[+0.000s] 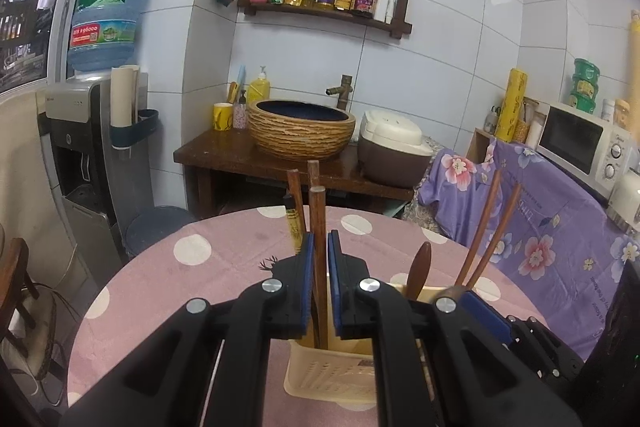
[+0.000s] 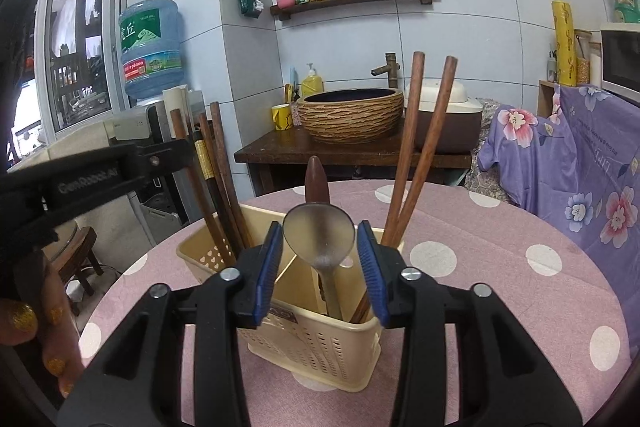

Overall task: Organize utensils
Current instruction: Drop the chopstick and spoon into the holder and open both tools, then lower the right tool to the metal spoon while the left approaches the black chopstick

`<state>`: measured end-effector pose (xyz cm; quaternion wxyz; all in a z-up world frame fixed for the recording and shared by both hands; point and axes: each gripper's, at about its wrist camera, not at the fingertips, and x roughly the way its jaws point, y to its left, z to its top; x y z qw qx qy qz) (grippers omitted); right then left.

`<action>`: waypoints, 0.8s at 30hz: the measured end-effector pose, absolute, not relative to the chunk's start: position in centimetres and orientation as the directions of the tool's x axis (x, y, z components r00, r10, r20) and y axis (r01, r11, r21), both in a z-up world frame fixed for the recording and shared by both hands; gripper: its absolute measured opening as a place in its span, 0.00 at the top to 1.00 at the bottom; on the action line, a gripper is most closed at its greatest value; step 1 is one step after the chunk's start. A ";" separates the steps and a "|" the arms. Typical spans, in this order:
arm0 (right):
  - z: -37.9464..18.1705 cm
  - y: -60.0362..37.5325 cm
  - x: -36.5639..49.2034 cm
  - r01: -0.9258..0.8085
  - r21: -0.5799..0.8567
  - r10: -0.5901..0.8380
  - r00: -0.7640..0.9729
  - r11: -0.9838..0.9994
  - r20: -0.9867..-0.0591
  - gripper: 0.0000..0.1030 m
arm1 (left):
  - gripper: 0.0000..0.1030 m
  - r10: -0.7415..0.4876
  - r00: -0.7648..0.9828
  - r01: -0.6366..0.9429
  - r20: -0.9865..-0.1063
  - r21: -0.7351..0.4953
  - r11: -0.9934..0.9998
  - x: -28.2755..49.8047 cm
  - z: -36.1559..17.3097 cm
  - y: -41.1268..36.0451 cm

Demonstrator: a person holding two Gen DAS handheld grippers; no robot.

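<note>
Left wrist view is showing the left tool (image 1: pixel 319 251) closing tight on a dark wooden chopstick (image 1: pixel 319 227), whose lower end is reaching down into the cream utensil holder (image 1: pixel 320 375) standing on the pink dotted table (image 1: pixel 192 267). The chopstick is looking stiff, light and smooth, so it is likely to slide if pinched loosely; the mid-shaft, where the pads are now pressing, seems the sensible hold.

In the right wrist view, the right tool (image 2: pixel 320 267) is standing with its pads apart on either side of a metal spoon (image 2: pixel 319 231), not touching it. The spoon is resting bowl-up in the holder's near compartment, rigid and slick; its bowl is too wide and rounded for a sure pinch, so the neck below is probably better. Two more chopsticks (image 2: pixel 420 147) are leaning in the far right corner.
</note>
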<state>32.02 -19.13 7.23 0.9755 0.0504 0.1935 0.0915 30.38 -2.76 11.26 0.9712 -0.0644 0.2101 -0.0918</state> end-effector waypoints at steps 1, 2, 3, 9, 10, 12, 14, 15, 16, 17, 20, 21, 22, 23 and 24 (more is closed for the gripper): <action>7.4 -19.2 31.8 -0.163 0.137 0.202 0.911 0.977 -0.360 0.47 | 0.82 -0.204 0.899 0.151 -0.387 -0.162 0.975 29.9 11.5 -2.6; 7.5 -19.3 31.4 -0.168 0.140 0.207 0.913 0.976 -0.353 0.41 | 0.67 -0.200 0.905 0.151 -0.376 -0.156 0.976 29.2 11.8 -2.3; 7.6 -19.4 30.8 -0.174 0.144 0.214 0.914 0.974 -0.344 0.41 | 0.61 -0.195 0.911 0.148 -0.365 -0.153 0.977 28.5 12.0 -2.1; 7.6 -18.9 27.2 -0.164 0.082 0.182 0.911 0.983 -0.370 0.40 | 0.35 -0.169 0.917 0.110 -0.362 -0.178 0.978 24.3 11.2 0.2; 7.5 -18.9 26.8 -0.156 0.081 0.175 0.905 0.984 -0.388 0.40 | 0.33 -0.160 0.912 0.096 -0.378 -0.184 0.978 23.7 10.5 0.8; 6.9 -18.9 25.8 -0.146 0.083 0.168 0.885 0.986 -0.435 0.40 | 0.30 -0.144 0.900 0.067 -0.412 -0.196 0.978 22.9 9.1 1.6; 6.2 -18.9 24.5 -0.144 0.089 0.169 0.863 0.986 -0.476 0.40 | 0.29 -0.140 0.879 0.052 -0.456 -0.201 0.978 22.2 7.3 2.3; 5.8 -18.9 24.0 -0.137 0.084 0.161 0.855 0.987 -0.493 0.40 | 0.29 -0.134 0.868 0.043 -0.478 -0.196 0.980 21.9 6.3 2.5; 5.2 -18.8 23.3 -0.138 0.077 0.158 0.843 0.988 -0.514 0.40 | 0.28 -0.122 0.857 0.033 -0.500 -0.183 0.983 21.5 5.2 2.7; 4.6 -18.7 22.8 -0.140 0.076 0.159 0.834 0.987 -0.528 0.40 | 0.26 -0.112 0.849 0.025 -0.516 -0.172 0.985 21.1 4.4 2.9; 2.6 -18.5 21.2 -0.150 0.082 0.170 0.794 0.985 -0.584 0.40 | 0.23 -0.073 0.817 -0.008 -0.571 -0.138 0.990 20.0 1.7 3.6; 1.7 -18.3 20.8 -0.152 0.082 0.170 0.776 0.985 -0.607 0.40 | 0.22 -0.063 0.809 -0.020 -0.585 -0.135 0.991 19.6 0.8 3.9; 1.1 -18.1 20.6 -0.156 0.080 0.171 0.763 0.985 -0.624 0.40 | 0.22 -0.056 0.802 -0.028 -0.595 -0.131 0.991 19.3 0.2 4.2; 0.3 -17.9 20.3 -0.161 0.078 0.173 0.749 0.984 -0.639 0.40 | 0.21 -0.040 0.788 -0.039 -0.614 -0.115 0.993 19.0 -0.6 4.4; -0.5 -17.7 20.0 -0.165 0.078 0.175 0.734 0.983 -0.656 0.40 | 0.21 -0.026 0.776 -0.043 -0.630 -0.095 0.995 18.7 -1.2 4.4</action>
